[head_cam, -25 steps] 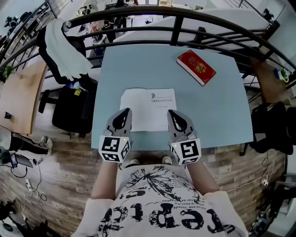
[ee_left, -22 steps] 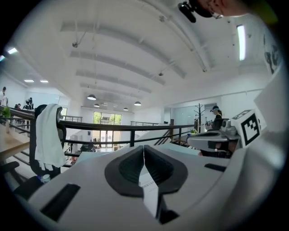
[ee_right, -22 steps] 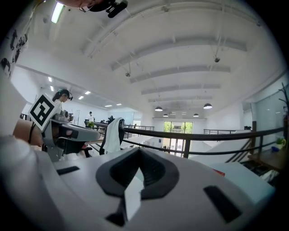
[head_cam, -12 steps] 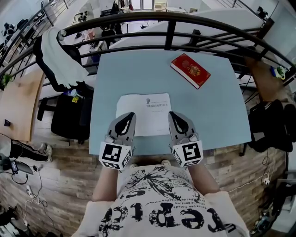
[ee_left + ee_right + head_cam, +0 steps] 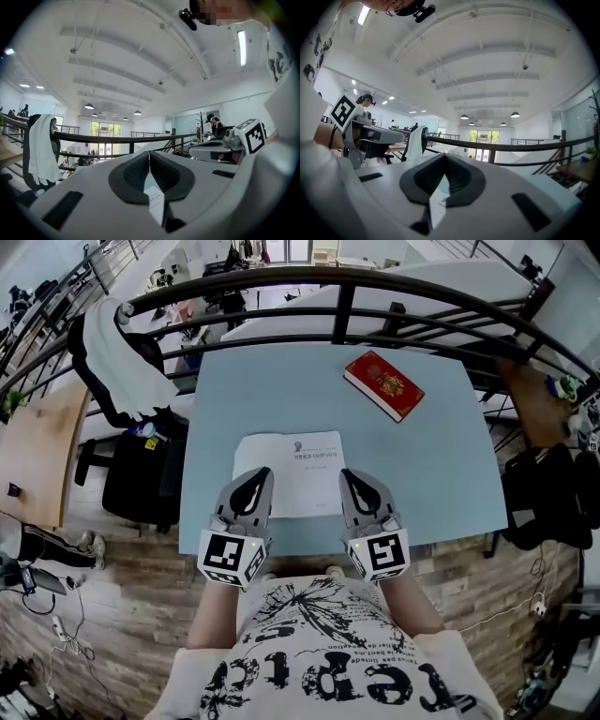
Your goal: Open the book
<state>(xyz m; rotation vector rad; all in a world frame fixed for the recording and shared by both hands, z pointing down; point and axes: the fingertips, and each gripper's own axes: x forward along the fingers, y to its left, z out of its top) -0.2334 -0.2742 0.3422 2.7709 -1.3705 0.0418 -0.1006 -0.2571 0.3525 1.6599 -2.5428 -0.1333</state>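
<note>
A thin white booklet lies closed on the light blue table, near its front edge. A thick red book lies closed at the table's far right. My left gripper hovers level over the booklet's near left corner and holds nothing. My right gripper hovers over the near right corner, also with nothing in it. In the left gripper view the left gripper has its jaws together. The right gripper view shows the right gripper shut the same way. A strip of the booklet shows below each pair of jaws.
A black railing curves round the table's far side. At the left a black chair with a white cloth draped over it stands beside a wooden desk. Dark bags sit on the floor to the right.
The left gripper has lifted a little toward me, and the head view has shifted slightly. The right gripper has barely moved. Both stay shut over the booklet's near edge.
</note>
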